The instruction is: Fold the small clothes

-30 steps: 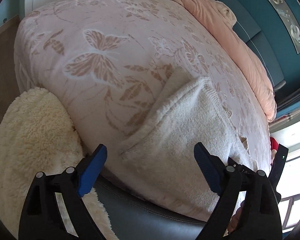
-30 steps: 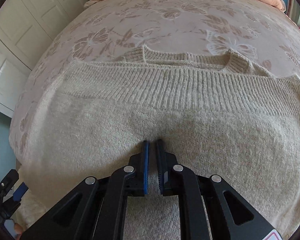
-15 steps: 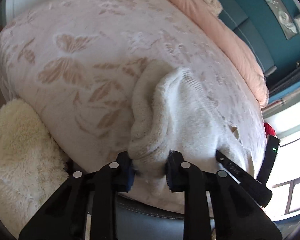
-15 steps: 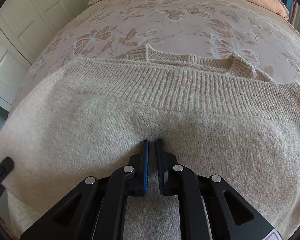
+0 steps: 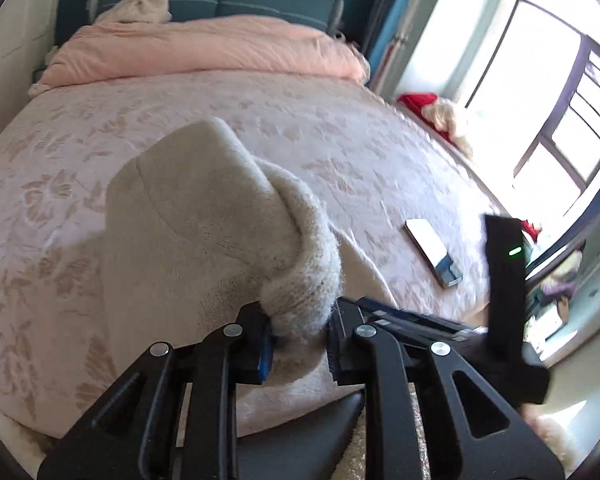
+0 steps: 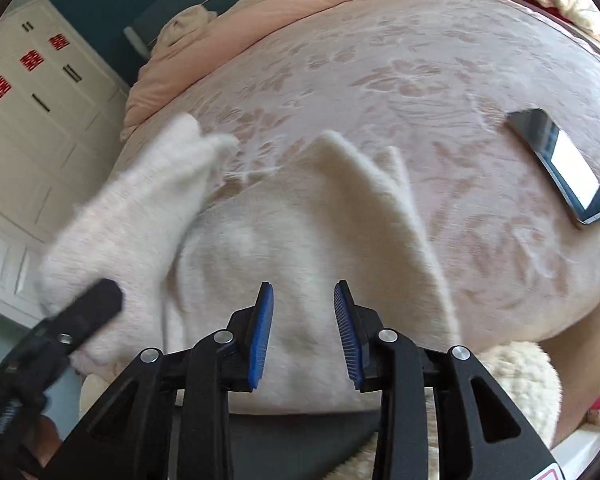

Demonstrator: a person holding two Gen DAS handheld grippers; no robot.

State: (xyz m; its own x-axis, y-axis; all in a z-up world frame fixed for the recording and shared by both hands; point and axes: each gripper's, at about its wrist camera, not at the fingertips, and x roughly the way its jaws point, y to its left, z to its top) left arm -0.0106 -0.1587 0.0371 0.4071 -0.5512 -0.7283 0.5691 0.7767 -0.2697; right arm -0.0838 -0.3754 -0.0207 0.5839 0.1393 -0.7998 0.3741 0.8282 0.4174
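Note:
A cream knit sweater [image 6: 300,240] lies at the near edge of a pink butterfly-print bed [image 6: 420,64]. My left gripper [image 5: 298,340] is shut on a bunched side of the sweater [image 5: 204,232] and holds it lifted above the bed. The lifted part shows at left in the right wrist view [image 6: 140,208], with the left gripper [image 6: 76,320] under it. My right gripper [image 6: 304,324] is open and empty, hovering just above the flat part of the sweater near its front edge.
A phone [image 6: 560,164] lies on the bed to the right of the sweater; it also shows in the left wrist view [image 5: 432,248]. A peach duvet [image 5: 204,48] is piled at the headboard. A fluffy cream rug [image 6: 520,384] lies below the bed edge. White wardrobe doors [image 6: 32,120] stand at left.
My left gripper closed on the sweater's side and lifted it up and over toward the middle. My right gripper, shut on the sweater before, has opened and pulled back.

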